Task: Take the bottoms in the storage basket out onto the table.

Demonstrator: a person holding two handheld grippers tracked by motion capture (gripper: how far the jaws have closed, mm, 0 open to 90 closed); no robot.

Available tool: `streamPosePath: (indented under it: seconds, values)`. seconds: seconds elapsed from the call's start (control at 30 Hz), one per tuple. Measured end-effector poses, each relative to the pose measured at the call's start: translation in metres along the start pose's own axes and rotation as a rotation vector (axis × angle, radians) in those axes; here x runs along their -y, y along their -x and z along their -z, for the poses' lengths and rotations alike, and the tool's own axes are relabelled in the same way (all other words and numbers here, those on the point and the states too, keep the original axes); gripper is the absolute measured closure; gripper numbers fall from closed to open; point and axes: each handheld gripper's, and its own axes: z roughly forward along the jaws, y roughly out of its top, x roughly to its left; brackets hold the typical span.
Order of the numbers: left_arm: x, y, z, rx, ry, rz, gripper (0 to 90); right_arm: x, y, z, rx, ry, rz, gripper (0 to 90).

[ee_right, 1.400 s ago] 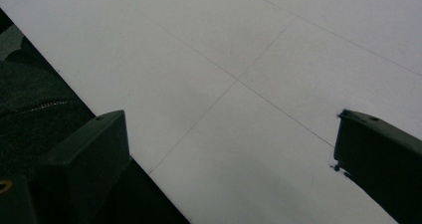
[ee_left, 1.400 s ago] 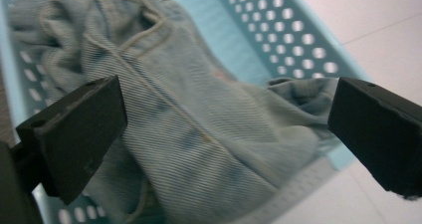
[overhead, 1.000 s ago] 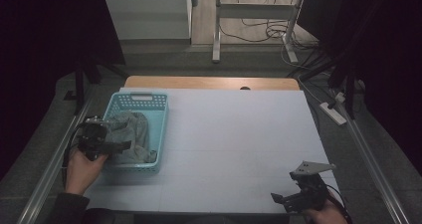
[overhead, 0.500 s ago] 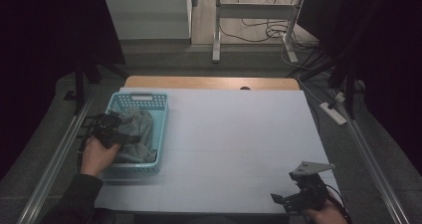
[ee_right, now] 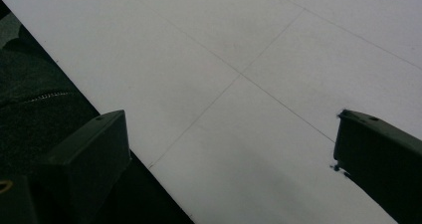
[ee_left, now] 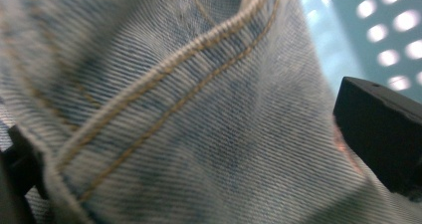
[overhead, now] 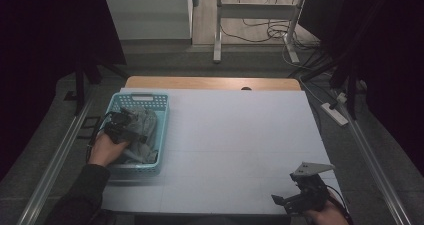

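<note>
Where denim (ee_left: 199, 114) folds, left hand-held gripper (overhead: 125, 126) half-buried.

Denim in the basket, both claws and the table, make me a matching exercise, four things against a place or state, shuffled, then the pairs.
Things:
1. denim garment
2. left claw
3. right claw
4. basket

Places or states:
A. open over bare white table near its front right corner
B. light blue, perforated, at the table's left
C. lying in the basket, folds and stitched seam showing
D. down in the basket, fabric between its jaws

Pairs: 1-C, 2-D, 3-A, 4-B
</note>
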Motion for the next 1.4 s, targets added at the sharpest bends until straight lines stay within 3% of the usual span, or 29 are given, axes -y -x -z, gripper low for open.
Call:
streamPosePath:
  seconds: [0.03, 0.17, 0.2, 0.27, 0.53, 0.63, 0.9, 1.03, 1.17, 1.23, 1.4]
  values:
    - [-0.001, 0.003, -0.002, -0.024, -0.008, -0.008, 0.0, 0.000, 0.000, 0.000, 0.000, 0.000, 0.000, 1.3]
    - [-0.001, 0.005, -0.002, -0.049, -0.011, -0.006, 0.7, 0.000, 0.000, 0.000, -0.001, 0.004, 0.002, 1.3]
    - [0.000, 0.005, -0.001, -0.074, -0.006, -0.003, 4.4, 0.000, 0.000, 0.000, 0.000, 0.001, 0.001, 1.3]
    - [0.001, 0.004, 0.004, -0.120, -0.002, -0.005, 22.5, 0.000, 0.000, 0.000, -0.001, 0.001, 0.002, 1.2]
    - [0.004, -0.001, 0.013, -0.087, 0.019, 0.030, 60.7, 0.000, -0.001, 0.000, 0.001, -0.003, 0.008, 1.3]
    - [0.004, -0.004, 0.017, -0.047, 0.035, 0.058, 70.4, 0.000, -0.001, 0.000, 0.000, 0.000, 0.008, 1.3]
    - [0.007, -0.015, 0.031, 0.056, 0.111, 0.108, 76.8, 0.000, -0.001, 0.000, -0.002, -0.001, 0.011, 1.3]
    - [0.008, -0.018, 0.039, 0.102, 0.147, 0.112, 77.0, 0.000, -0.001, 0.000, -0.003, -0.001, 0.013, 1.3]
    - [0.008, -0.016, 0.049, 0.111, 0.197, 0.098, 76.9, 0.000, -0.001, 0.000, -0.003, -0.001, 0.014, 1.3]
    - [0.009, -0.017, 0.058, 0.143, 0.239, 0.101, 77.0, 0.000, -0.001, 0.000, -0.003, -0.001, 0.014, 1.3]
    - [0.008, -0.014, 0.068, 0.153, 0.267, 0.093, 77.2, 0.000, -0.001, 0.000, -0.004, -0.002, 0.014, 1.3]
